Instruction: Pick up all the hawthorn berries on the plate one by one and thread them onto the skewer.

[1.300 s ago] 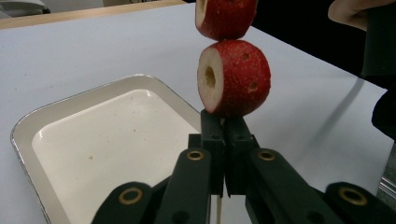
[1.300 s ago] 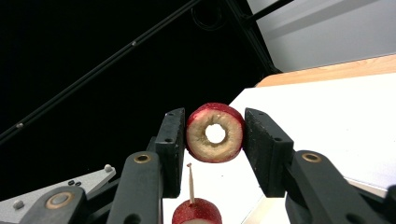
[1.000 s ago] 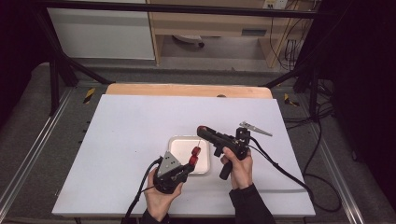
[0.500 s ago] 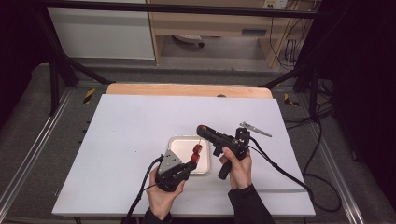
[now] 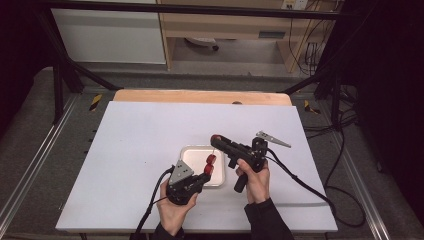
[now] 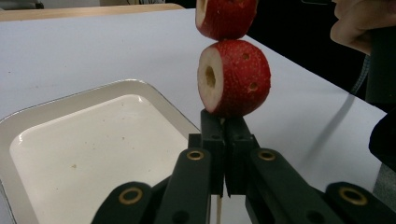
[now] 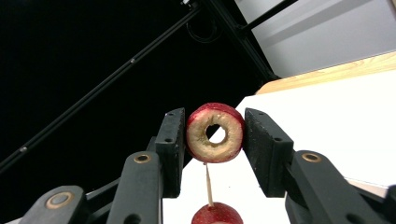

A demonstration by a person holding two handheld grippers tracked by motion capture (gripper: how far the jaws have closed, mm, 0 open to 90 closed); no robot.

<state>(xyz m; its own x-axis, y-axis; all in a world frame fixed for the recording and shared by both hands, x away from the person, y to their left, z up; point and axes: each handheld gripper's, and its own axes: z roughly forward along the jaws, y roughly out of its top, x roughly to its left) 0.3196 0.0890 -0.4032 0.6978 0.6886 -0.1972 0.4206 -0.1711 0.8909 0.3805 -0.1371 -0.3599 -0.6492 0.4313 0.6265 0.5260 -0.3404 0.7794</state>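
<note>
Holding steady, nothing shifts: your left gripper (image 6: 223, 140) pinches the skewer (image 6: 218, 212); right gripper (image 7: 215, 140) clasps the cored hawthorn (image 7: 215, 132), threading unfinished.

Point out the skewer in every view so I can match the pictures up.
High view: too thin to make out; it runs through the two red fruits above the left gripper.
Left gripper view: bottom centre, a pale stick clamped between the jaws.
Right gripper view: low centre, rising to the cored fruit in the right gripper.
Shared landmark: the white table.
</note>
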